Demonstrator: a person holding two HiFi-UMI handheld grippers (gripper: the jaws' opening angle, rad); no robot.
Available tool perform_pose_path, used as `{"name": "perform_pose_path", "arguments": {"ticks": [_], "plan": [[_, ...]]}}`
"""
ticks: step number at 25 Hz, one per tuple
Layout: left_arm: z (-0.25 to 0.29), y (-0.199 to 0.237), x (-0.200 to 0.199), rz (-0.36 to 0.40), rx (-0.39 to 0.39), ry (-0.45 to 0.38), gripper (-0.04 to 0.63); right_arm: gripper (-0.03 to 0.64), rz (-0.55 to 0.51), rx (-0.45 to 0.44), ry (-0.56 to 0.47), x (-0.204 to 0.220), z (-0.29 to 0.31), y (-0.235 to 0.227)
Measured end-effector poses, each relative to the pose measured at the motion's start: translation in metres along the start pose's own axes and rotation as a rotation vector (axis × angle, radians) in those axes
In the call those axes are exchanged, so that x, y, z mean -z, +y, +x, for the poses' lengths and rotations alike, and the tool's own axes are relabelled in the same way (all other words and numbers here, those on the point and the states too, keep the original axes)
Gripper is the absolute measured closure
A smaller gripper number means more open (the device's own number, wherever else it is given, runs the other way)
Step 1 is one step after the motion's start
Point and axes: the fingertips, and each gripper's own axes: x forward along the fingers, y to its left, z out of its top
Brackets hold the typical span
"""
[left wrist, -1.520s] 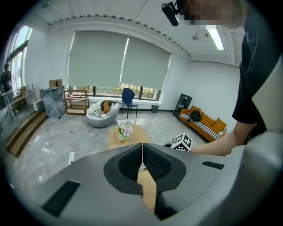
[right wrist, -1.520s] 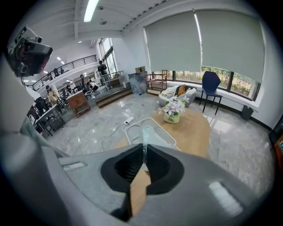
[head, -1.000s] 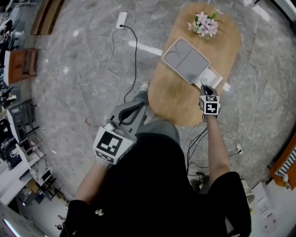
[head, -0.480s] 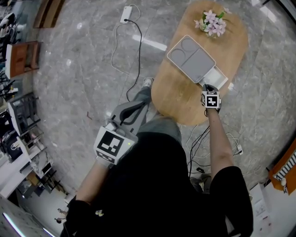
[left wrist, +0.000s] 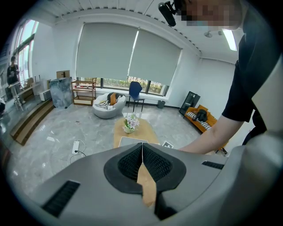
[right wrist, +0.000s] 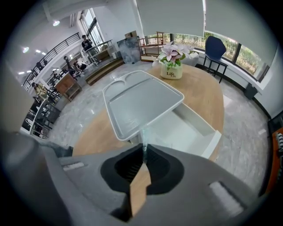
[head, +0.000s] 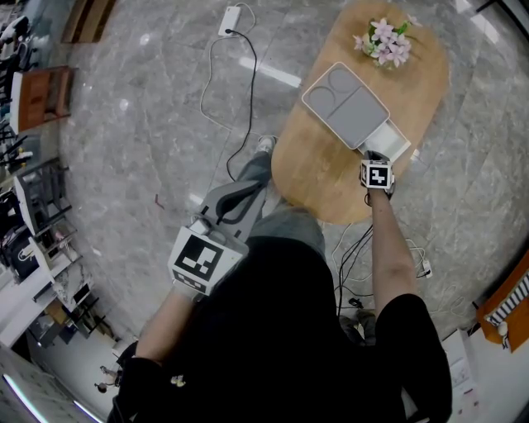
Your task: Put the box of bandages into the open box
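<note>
On the oval wooden table [head: 318, 178] a white open box [head: 395, 140] lies partly under a grey lid [head: 345, 105] that leans over it. My right gripper [head: 369, 154] sits at the lid's near corner. Seen in the right gripper view, the right gripper [right wrist: 143, 145] is shut, with a pale sliver of the lid [right wrist: 141, 99] pinched at its tips. The white box [right wrist: 190, 128] looks empty where it shows. My left gripper [head: 245, 192] hangs off the table over the floor. That left gripper [left wrist: 142, 145] is shut on nothing. No box of bandages is in view.
A pot of pink flowers [head: 384, 41] stands at the table's far end. A white power strip [head: 230, 16] with its cable lies on the marble floor to the left. More cables [head: 355, 248] trail by the table's near edge. Shelves [head: 33, 99] line the left wall.
The head view has drifted a little, so the table sits slightly higher and to the right. My right gripper stays at the lid's near corner. The left gripper has not moved.
</note>
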Motion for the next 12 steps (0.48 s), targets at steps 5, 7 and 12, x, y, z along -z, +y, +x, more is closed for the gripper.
{"name": "perform_pose_path", "arguments": {"ticks": [5, 7, 12], "plan": [[0.0010, 0.0011, 0.0014, -0.007, -0.002, 0.000, 0.584, 0.604, 0.005, 0.005, 0.033, 0.0071, 0.0039, 0.0004], [0.0005, 0.0003, 0.0018, -0.008, -0.002, 0.001, 0.584, 0.603, -0.004, 0.005, 0.036, 0.0080, 0.0038, 0.0010], [0.0010, 0.0011, 0.0041, -0.005, -0.003, 0.002, 0.584, 0.578, -0.009, -0.014, 0.044, 0.0098, 0.0072, 0.0051]]}}
